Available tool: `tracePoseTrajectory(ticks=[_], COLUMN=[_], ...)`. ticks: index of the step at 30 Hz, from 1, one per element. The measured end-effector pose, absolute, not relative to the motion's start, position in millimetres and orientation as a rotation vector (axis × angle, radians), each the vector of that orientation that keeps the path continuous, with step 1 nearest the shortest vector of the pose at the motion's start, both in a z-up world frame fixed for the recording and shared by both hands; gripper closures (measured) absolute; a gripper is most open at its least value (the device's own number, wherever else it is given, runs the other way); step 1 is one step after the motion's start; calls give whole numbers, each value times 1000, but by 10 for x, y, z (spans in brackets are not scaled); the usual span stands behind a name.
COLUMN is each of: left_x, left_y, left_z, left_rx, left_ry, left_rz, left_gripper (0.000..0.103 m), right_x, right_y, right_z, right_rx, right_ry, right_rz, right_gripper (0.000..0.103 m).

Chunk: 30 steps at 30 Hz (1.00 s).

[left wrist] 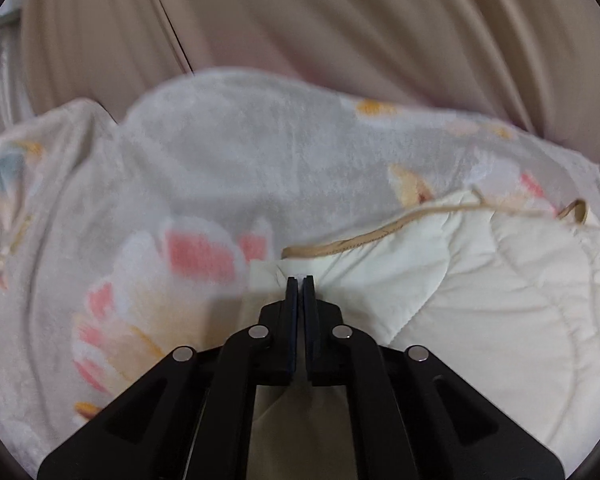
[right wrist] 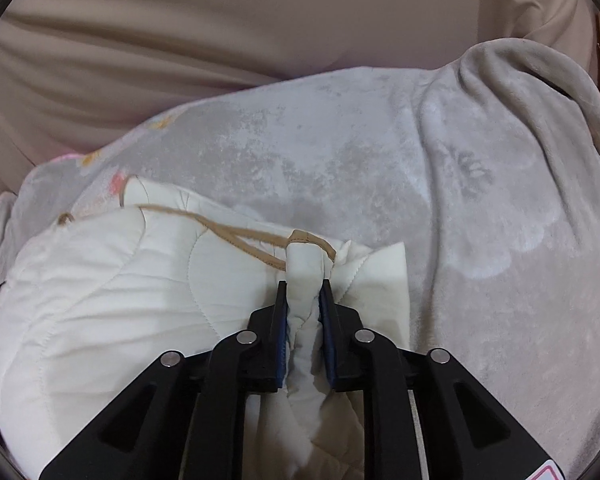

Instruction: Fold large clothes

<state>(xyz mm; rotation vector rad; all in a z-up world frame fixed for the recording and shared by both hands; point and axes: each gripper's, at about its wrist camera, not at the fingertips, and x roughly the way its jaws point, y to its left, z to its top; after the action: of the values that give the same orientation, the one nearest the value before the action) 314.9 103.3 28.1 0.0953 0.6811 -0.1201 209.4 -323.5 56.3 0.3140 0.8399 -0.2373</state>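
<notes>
Jaws on my left gripper (left wrist: 299, 280) are pressed almost flat together on a thin corner of the cream quilted padded garment (left wrist: 480, 300), with only a sliver of fabric showing between the tips; jaws on my right gripper (right wrist: 303, 290) pinch a thick rolled bunch of the same cream garment (right wrist: 100, 300), near where its tan edge binding (right wrist: 236, 236) loops over. The garment lies heaped on a pale grey fleece blanket with pink and yellow flower prints (left wrist: 204, 184), which covers a beige sofa cushion (left wrist: 340, 12). My worry is the left hold: it catches so little cloth that a firm lift could pull the corner free. The right side grips a wad, so I may raise several layers at once and trap a twist in the fold. I also judge that the fleece underneath could drag along if a tip snags it.
</notes>
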Motion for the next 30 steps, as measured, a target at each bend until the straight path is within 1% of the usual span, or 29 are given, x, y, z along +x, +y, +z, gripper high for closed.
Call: tracePoseTrajectory(ticks=[1,2,4,5,6,7,8,11,12,15,16,22,23,24,25,30], left_x=[3031,2907,2708,2622,2532,2490,2462,2525,2613,2862,2934,3163,3177,3193,3208,3323], left_y=[1034,1028,937,843,670,517,369,-137,-246,-312,-262,234,312,418,502,879], left_z=[423,586,867,991,1106,1149,1153,936,802,451,367,192,179,170,169,68], left_rx=[97,89,71,65,69,77,88,173,193,213,199,113,106,99,96,29], left_ry=[638,598,541,519,504,505,509,550,575,662,688,730,733,731,729,757], left_rz=[-123,-141,-197,-241,-305,-355,-395,-438,-433,-392,-382,-315,-305,-280,-263,-236], left_gripper=[100,96,92,89,80,73,63,63,63,63,63,63,63,63,63,64], right_x=[2035,1929,1733,1708,1712,1744,1841,2117,2201,2412,2459,2406,2390,2383,2359,2223], right_y=[-3239,-3237,-3121,-2997,-2867,-2682,-2414,-1710,-1544,-1435,-1540,-2329,-2467,-2563,-2639,-2918], right_z=[655,784,1100,1232,1328,1401,1433,1314,1219,942,878,707,670,645,624,548], right_rx=[324,337,367,363,348,323,288,155,108,70,97,200,223,244,264,315], right_ry=[805,747,619,585,574,575,595,656,683,773,794,827,831,833,836,836], right_rz=[-253,-266,-237,-188,-146,-91,-8,135,150,137,123,-60,-81,-93,-97,-144], right_gripper=[80,79,78,78,78,78,78,81,86,91,93,93,94,101,103,103])
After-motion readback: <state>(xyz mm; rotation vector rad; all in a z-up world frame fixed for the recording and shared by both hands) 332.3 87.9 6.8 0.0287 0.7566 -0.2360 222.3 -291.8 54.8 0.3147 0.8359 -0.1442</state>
